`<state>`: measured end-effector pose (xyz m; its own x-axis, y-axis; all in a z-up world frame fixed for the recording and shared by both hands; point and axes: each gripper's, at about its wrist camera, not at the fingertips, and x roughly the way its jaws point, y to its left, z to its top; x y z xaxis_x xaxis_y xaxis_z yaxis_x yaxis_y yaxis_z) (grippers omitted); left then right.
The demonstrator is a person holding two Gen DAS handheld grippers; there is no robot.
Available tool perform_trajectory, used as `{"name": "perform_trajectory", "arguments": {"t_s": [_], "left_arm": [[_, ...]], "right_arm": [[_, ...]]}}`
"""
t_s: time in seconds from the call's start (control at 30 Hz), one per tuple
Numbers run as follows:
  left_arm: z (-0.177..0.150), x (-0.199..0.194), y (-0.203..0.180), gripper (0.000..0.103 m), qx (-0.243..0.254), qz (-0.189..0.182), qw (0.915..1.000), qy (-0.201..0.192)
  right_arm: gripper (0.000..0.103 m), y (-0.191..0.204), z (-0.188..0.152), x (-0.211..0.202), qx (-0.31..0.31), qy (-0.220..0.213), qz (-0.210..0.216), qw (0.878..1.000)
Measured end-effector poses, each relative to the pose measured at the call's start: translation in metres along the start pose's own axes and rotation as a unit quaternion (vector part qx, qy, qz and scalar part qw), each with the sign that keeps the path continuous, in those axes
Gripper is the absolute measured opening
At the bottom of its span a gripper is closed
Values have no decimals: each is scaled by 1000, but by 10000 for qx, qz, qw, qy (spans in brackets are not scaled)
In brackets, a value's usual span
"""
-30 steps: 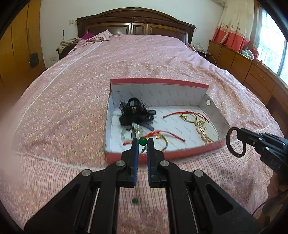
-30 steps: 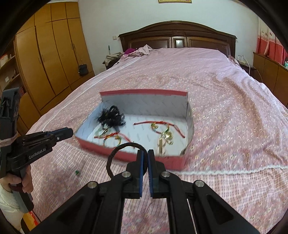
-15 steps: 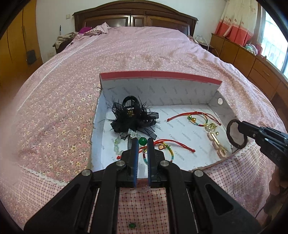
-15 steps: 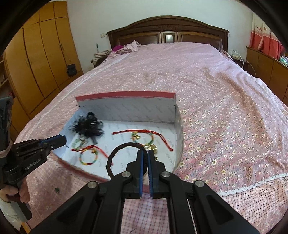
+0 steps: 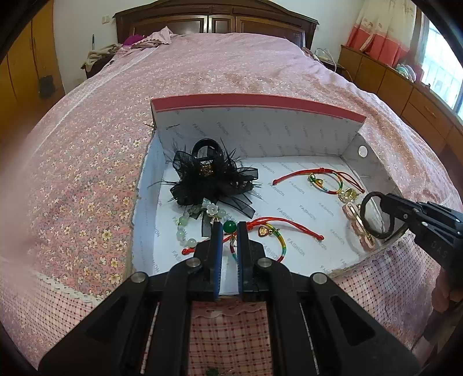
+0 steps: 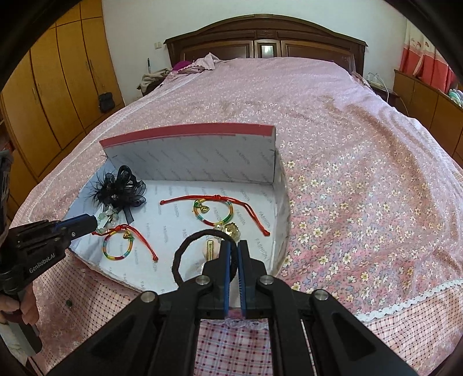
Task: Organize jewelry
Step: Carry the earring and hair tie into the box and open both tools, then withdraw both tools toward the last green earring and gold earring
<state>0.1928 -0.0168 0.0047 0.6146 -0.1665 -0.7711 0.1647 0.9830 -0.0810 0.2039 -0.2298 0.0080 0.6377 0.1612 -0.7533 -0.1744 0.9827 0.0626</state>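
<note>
Two grippers [image 5: 229,228] [image 6: 233,245], apparently over box [image 5: 254,107]

A wide bed [image 6: 332,121] fills the room, covered by a pink spread with small flowers; nearer the foot, a white lace edging [image 6: 411,300] divides it from a checked pink cloth. A dark wooden headboard [image 6: 264,43] stands against a white wall [image 6: 130,26]. Crumpled clothes [image 6: 185,68] lie near the head of the bed. Orange-brown wardrobes [image 6: 60,84] line one side of the room, a small black bag [image 6: 105,101] hanging on one door. Along the other side runs a low wooden cabinet [image 5: 405,95] with drawers, under a bright window [image 5: 442,63] with red and cream curtains [image 5: 382,31]. Daylight falls across the spread.
</note>
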Motion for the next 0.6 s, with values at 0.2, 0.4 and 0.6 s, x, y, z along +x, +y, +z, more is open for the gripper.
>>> {"name": "perform_trajectory", "arguments": {"t_s": [0.2, 0.4, 0.6], "left_arm": [[0, -2, -1, 6, -8, 26, 10000, 33], [-3, -13, 1, 9, -61, 19, 10000, -26], [-10, -30, 5, 10, -133, 20, 9999, -91]], "right_arm": [[20, 0, 0, -4, 70, -62, 43, 9999], [21, 4, 0, -18, 138, -201, 88, 9997], [23, 11, -4, -37, 205, -358, 167, 9990]]}}
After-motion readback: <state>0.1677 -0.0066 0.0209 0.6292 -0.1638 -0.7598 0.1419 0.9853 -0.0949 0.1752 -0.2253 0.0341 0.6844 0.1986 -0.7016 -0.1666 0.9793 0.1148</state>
